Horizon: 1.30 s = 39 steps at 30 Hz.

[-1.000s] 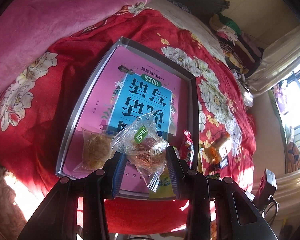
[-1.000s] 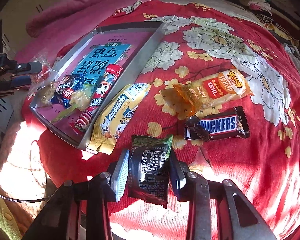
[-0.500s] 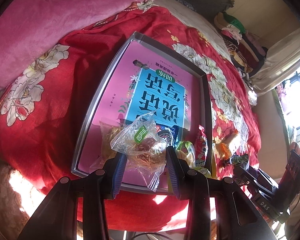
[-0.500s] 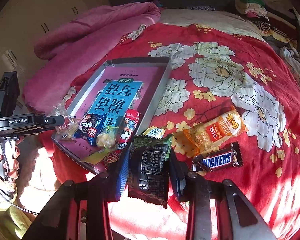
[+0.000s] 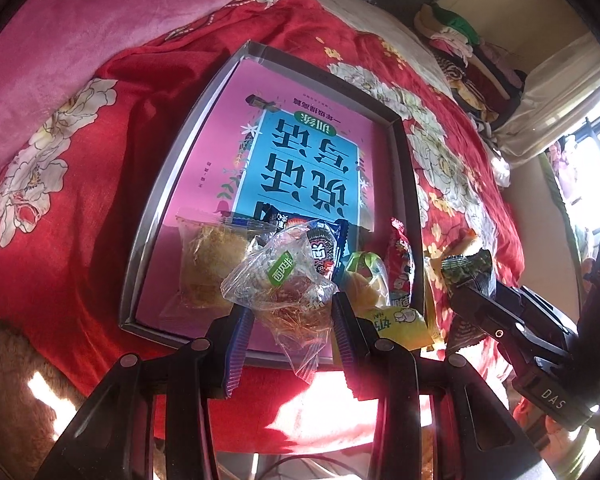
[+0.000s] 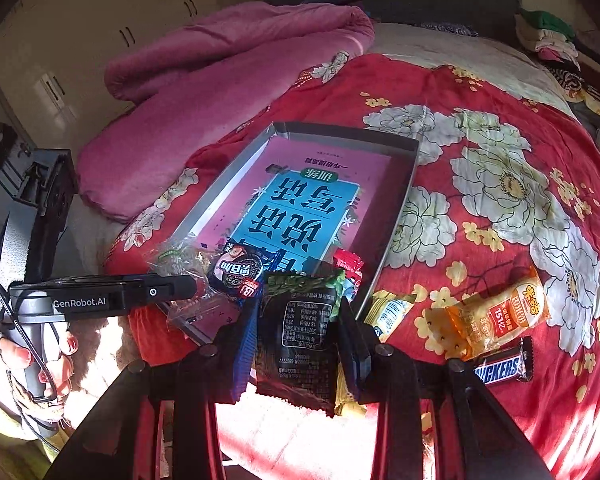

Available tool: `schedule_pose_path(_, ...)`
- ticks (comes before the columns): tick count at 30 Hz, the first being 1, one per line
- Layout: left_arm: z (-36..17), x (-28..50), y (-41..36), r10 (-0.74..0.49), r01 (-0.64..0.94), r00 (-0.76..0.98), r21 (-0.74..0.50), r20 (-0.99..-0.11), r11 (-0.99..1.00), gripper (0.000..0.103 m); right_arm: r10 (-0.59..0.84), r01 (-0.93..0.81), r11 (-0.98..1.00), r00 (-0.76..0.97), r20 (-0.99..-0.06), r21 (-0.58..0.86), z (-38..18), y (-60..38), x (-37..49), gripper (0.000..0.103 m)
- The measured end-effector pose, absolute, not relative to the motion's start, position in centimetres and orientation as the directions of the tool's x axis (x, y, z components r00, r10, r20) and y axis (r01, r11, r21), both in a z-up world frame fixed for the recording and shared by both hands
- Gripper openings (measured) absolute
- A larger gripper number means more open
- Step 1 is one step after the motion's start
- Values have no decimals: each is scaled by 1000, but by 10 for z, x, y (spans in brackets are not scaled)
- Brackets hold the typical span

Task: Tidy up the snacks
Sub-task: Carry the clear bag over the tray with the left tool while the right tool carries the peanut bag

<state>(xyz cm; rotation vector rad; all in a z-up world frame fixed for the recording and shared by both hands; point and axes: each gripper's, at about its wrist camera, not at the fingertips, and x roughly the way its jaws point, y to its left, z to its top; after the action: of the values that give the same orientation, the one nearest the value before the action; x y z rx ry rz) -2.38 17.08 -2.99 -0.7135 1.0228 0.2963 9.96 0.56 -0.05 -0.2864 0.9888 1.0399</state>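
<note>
Right tool now higher, nearer tray, clamped on dark packet; left tool gripping clear-wrapped cake.

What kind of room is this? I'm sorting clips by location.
Most likely a bedroom: the tray sits on a bed under a red floral quilt, with a rolled pink blanket beside it and wardrobe doors behind.

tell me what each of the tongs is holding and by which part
Left tongs: clear-wrapped pastry, pinched across its lower half. Right tongs: dark snack packet, gripped by its two side edges.
</note>
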Motion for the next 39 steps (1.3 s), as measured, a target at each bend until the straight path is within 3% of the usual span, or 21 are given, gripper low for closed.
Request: schedule_pose_path(39,-51,-14,165,-138,-512,470,-397,-872,762,41,557,-859,450,57,-828,244,-31,77,101,37)
